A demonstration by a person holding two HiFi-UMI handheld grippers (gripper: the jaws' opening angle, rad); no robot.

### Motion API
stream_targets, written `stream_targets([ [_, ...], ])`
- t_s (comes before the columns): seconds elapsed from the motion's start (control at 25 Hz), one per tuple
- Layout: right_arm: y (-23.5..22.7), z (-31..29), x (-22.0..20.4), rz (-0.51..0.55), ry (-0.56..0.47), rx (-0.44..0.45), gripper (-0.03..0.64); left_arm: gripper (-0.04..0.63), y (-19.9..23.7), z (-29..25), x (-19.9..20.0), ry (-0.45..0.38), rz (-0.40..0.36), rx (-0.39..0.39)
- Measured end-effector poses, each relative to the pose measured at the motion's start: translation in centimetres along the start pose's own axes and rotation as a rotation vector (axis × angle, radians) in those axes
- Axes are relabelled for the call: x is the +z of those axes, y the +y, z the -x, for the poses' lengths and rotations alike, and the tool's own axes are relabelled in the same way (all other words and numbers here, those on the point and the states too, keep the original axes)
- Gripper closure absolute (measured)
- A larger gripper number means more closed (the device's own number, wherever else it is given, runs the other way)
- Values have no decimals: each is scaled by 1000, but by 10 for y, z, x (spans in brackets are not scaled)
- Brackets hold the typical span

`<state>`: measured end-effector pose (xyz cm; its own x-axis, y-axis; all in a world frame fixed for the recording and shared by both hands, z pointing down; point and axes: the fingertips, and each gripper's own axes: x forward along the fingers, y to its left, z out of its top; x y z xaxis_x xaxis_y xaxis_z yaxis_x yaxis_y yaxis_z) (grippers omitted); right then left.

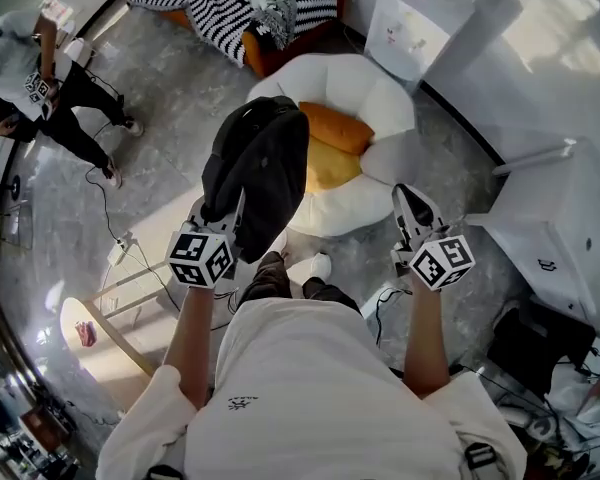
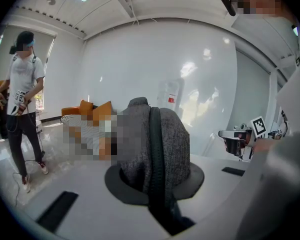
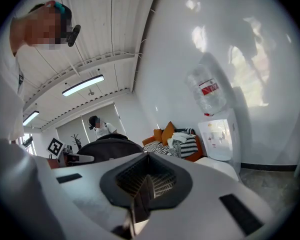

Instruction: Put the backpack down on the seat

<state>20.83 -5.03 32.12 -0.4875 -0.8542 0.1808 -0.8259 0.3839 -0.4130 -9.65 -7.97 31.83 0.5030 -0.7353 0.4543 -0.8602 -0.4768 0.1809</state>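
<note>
In the head view the left gripper (image 1: 232, 220) holds the backpack (image 1: 260, 163) up in the air, above and a little to the left of the white seat (image 1: 380, 103) with the orange cushion (image 1: 335, 128). The right gripper (image 1: 412, 206) is held beside the seat and carries nothing. In the left gripper view the jaws are closed on the grey fabric and dark strap of the backpack. In the right gripper view the jaws are together, with nothing between them. I think the carrying step is in hand. The next move calls for lowering the backpack onto the seat, and only then letting go.
</note>
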Motion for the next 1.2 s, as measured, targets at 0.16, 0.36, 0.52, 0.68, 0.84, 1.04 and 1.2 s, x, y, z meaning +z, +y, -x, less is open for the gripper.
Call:
stream_targets([
  [0.16,4,-7,-2,-2,8,-43,595,529,9,-19,0,24,-4,-66],
  [0.36,5,-29,-8,11,19,-70,595,529,21,-49,-1,45,-27,-134],
  [0.52,8,-44,-15,11,28,-100,595,529,26,-72,-7,65,-31,-216],
  [0.68,13,-60,-24,1,40,-126,595,529,38,-91,-12,85,-18,-268],
  [0.84,11,-75,-39,-12,60,-154,595,529,44,-117,-23,112,-25,-307],
  [1.04,5,-92,-66,-24,95,-182,595,529,45,-144,-41,152,-37,-359],
  [1.2,1,-104,-83,-30,110,-192,595,529,50,-164,-56,177,-34,-397],
])
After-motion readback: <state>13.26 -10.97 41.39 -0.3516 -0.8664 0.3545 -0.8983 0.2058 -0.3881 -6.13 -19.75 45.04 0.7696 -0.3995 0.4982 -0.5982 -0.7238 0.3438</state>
